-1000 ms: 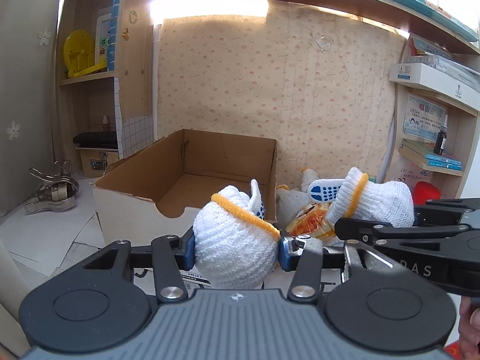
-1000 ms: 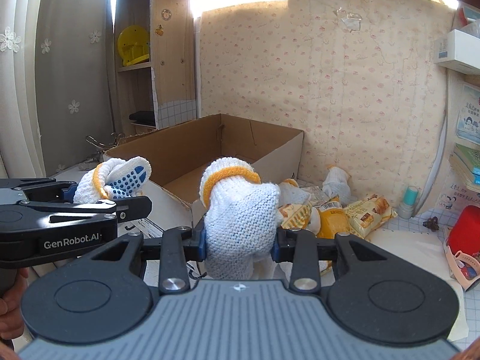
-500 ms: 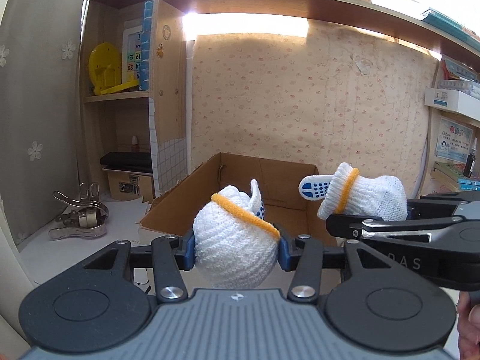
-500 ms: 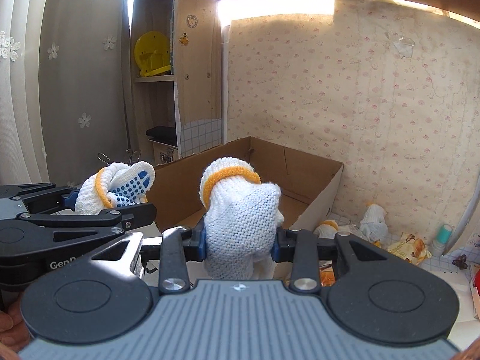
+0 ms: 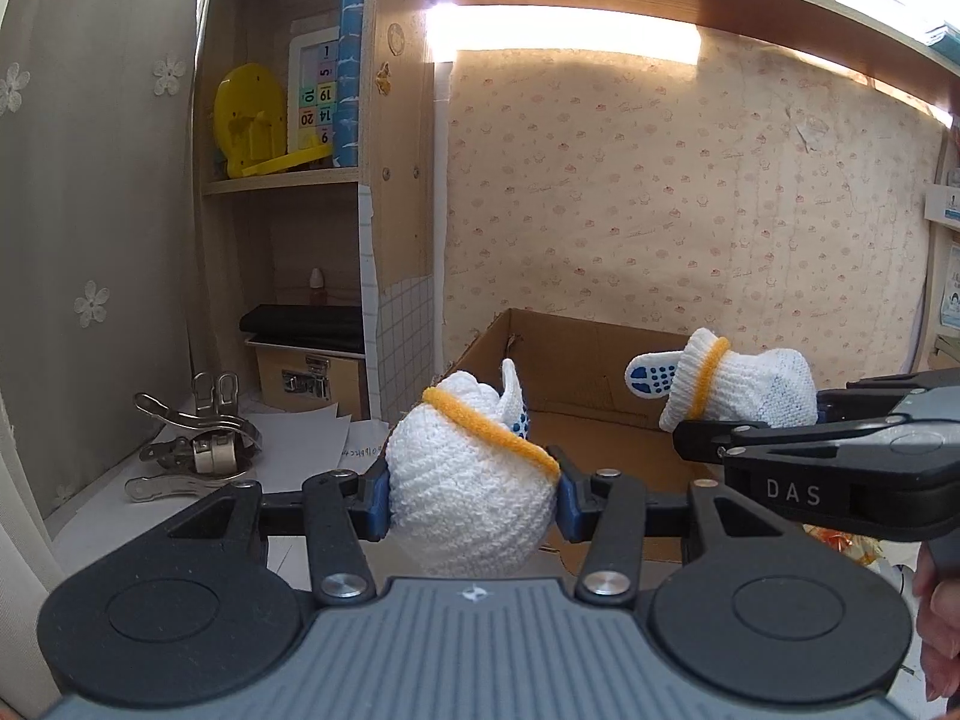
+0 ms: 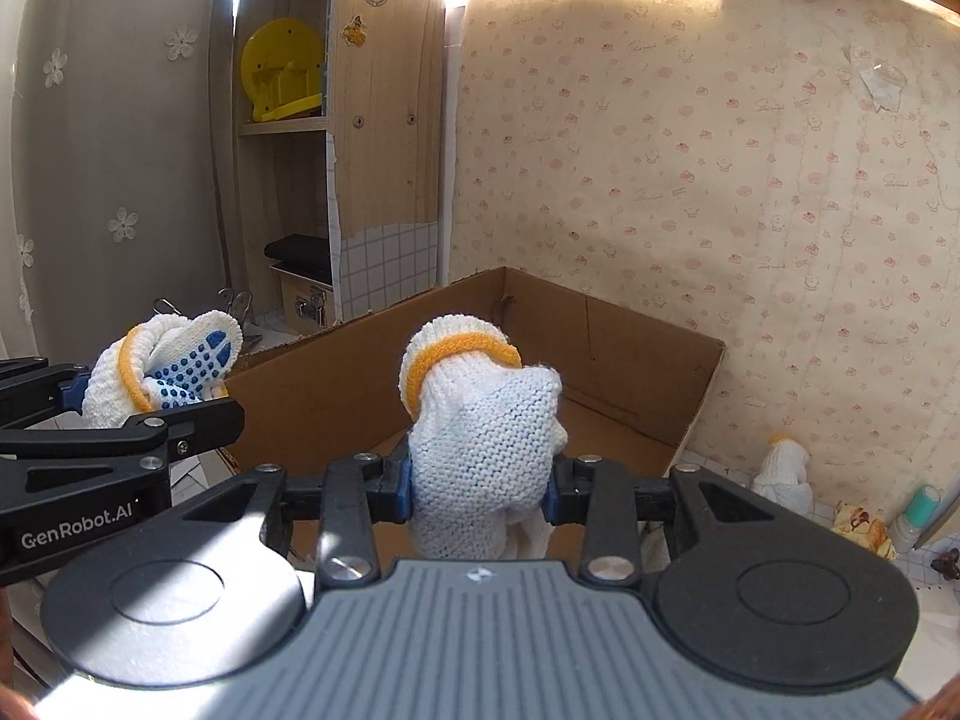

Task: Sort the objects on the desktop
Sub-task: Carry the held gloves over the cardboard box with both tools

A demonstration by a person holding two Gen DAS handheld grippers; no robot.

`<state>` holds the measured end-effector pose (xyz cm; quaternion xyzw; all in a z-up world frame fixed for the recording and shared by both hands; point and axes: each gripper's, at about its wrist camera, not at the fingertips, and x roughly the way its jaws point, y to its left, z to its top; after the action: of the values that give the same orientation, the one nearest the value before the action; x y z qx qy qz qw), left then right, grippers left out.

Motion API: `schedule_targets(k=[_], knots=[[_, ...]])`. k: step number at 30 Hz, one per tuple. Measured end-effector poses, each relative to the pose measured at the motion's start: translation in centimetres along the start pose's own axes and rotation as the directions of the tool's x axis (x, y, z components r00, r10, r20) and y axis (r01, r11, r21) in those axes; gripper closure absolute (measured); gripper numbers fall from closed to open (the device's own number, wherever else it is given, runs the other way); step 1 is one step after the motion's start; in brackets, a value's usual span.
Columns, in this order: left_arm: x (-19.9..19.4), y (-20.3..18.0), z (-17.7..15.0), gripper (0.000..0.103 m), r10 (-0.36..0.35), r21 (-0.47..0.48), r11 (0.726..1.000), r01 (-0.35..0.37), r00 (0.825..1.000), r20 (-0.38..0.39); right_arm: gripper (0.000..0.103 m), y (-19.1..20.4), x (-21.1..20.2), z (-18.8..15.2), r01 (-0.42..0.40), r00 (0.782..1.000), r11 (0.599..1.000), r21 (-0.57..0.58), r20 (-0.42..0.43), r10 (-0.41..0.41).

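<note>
Each gripper holds a rolled white knit glove with an orange cuff band and blue grip dots. My left gripper (image 5: pixel 471 498) is shut on one glove bundle (image 5: pixel 468 492), held above the near left rim of an open cardboard box (image 5: pixel 594 372). My right gripper (image 6: pixel 480 489) is shut on a second glove bundle (image 6: pixel 480 420), raised over the box (image 6: pixel 630 360) near its front wall. In the left wrist view the right gripper and its glove (image 5: pixel 738 384) show at the right; in the right wrist view the left gripper's glove (image 6: pixel 168 366) shows at the left.
Left of the box lie white papers (image 5: pixel 300 450) and metal clips (image 5: pixel 192 444), with a shelf unit (image 5: pixel 288 180) behind. Right of the box, by the wall, sit another glove bundle (image 6: pixel 780 474), a snack packet (image 6: pixel 864 525) and a small teal bottle (image 6: pixel 918 510).
Both grippers have risen and shifted left toward the box, each still holding its glove. The snack pile on the right has mostly slid out of the left wrist view.
</note>
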<state>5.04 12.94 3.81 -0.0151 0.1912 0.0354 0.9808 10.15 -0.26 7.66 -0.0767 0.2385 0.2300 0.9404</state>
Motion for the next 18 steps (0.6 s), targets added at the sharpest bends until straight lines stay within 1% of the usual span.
schedule_targets(k=[6, 13, 18], knots=[[2.0, 0.9, 0.2, 0.052, 0.008, -0.013, 1.0, -0.009, 1.0, -0.022, 0.066, -0.8, 2.6, 0.8, 0.012, 0.999, 1.0, 0.009, -0.034, -0.011], [4.0, 1.3, 0.1, 0.051, 0.003, -0.008, 1.0, -0.003, 0.999, -0.053, 0.066, -1.5, 5.5, 1.3, 0.022, 0.997, 1.0, 0.0, -0.076, -0.022], [4.6, 1.1, 0.5, 0.051, -0.009, -0.001, 1.0, 0.009, 0.999, -0.052, 0.066, -1.9, 7.0, 1.6, 0.023, 0.996, 1.0, 0.003, -0.091, -0.023]])
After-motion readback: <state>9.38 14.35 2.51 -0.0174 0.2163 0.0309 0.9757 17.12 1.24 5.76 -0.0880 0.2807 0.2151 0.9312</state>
